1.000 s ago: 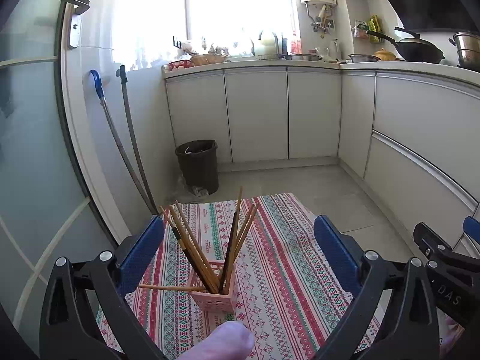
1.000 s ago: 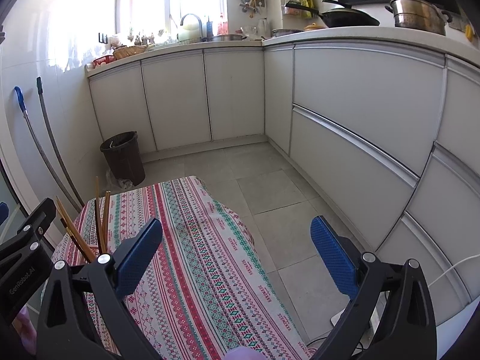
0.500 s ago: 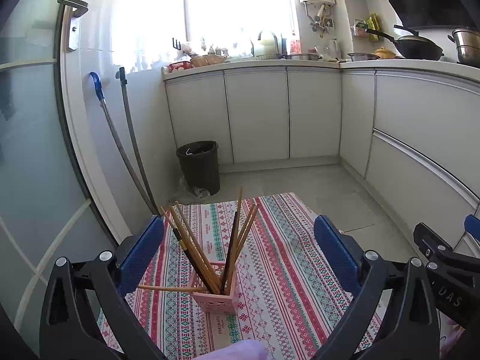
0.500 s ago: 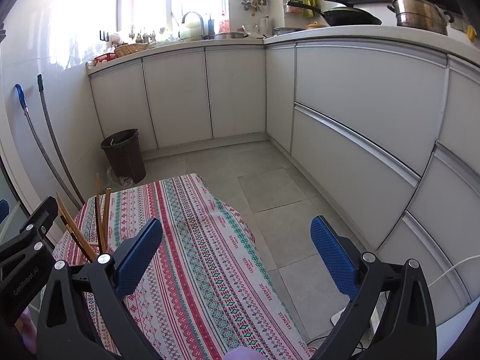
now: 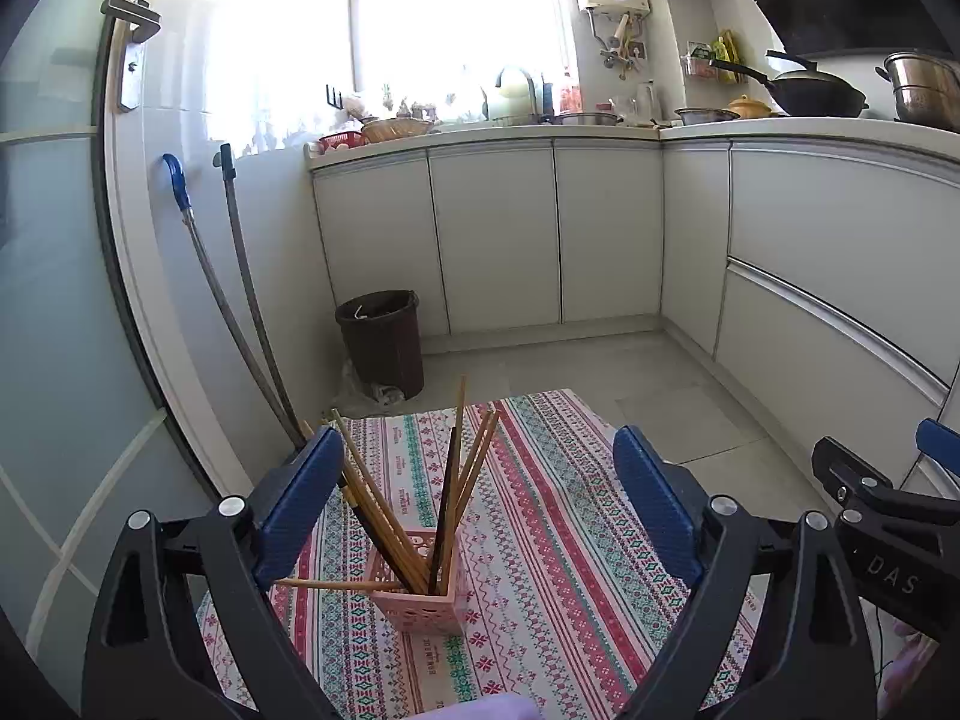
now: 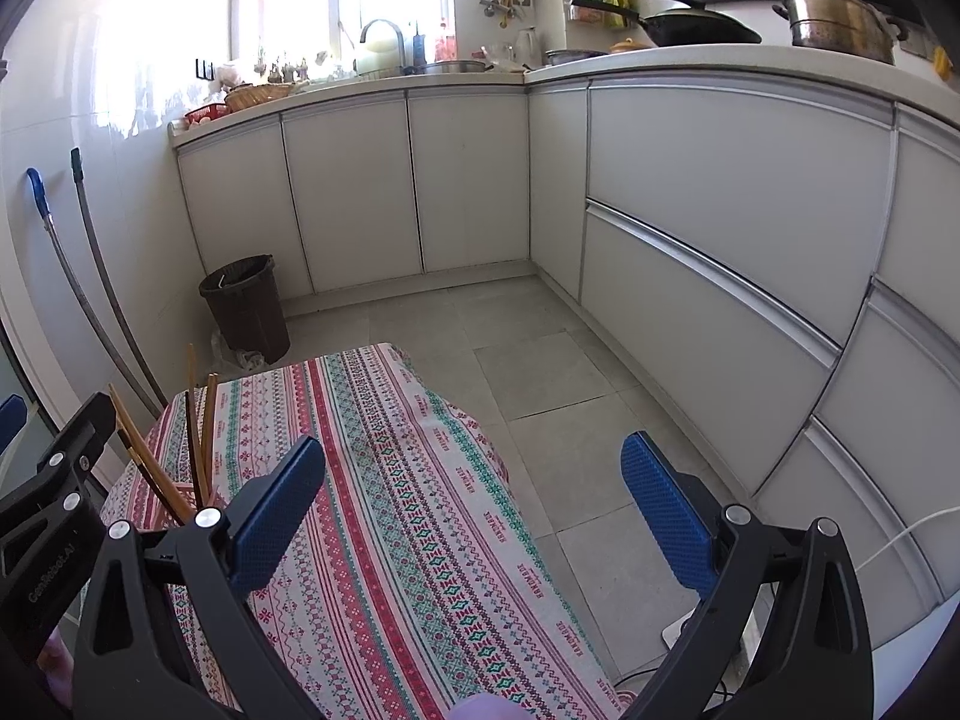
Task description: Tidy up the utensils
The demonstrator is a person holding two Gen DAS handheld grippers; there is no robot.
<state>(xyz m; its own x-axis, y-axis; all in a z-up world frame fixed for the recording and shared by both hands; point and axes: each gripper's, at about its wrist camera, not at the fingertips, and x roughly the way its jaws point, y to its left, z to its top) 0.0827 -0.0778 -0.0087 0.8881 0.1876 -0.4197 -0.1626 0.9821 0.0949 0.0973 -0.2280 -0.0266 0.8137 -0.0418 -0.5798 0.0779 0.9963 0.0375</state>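
Observation:
A pink perforated holder [image 5: 423,591] stands on the patterned tablecloth [image 5: 540,552]. Several wooden and dark chopsticks [image 5: 453,480] stand in it, fanned out; one chopstick [image 5: 336,583] lies level across its rim, sticking out to the left. My left gripper [image 5: 477,504] is open and empty, held above and just behind the holder. My right gripper [image 6: 474,498] is open and empty over the cloth's right part; the chopsticks [image 6: 195,438] show at its far left, the holder hidden behind its left finger.
A dark bin [image 5: 384,342] stands on the tiled floor beyond the table, two mop handles [image 5: 240,300] leaning left of it. White cabinets [image 6: 720,228] run along the back and right. The table edge [image 6: 480,420] drops off to the right.
Both grippers stay open and nearly still. The left view has shifted very slightly; the chopsticks and holder have not moved.

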